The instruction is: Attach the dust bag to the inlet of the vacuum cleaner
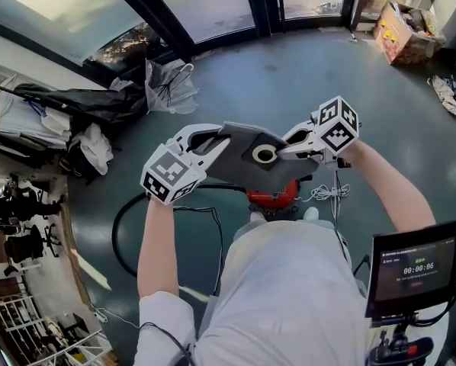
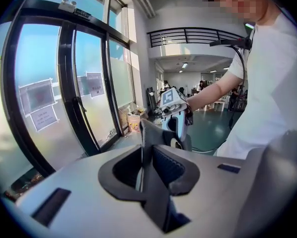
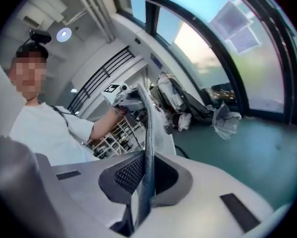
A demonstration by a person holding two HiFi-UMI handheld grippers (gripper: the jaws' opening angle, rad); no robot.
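We hold the dust bag (image 1: 239, 166) at frame centre, just above the red vacuum cleaner (image 1: 272, 197) | left gripper (image 1: 211, 145): jaws opening, bag edge between them | right gripper (image 1: 287, 148): clamped on the opposite edge

Head view: from above the person (image 1: 281, 296), steeply down onto the floor (image 1: 289, 75), windows (image 1: 205, 6) at the far side. Gripper views: close behind their jaws, facing each other across the dust bag (image 1: 239, 160), shared by all three.

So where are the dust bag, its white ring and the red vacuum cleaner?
dust bag (image 1: 239, 166): head view, grey cloth middle.
white ring (image 1: 255, 155): head view, left rim.
vacuum cleaner (image 1: 272, 197): head view, red top.
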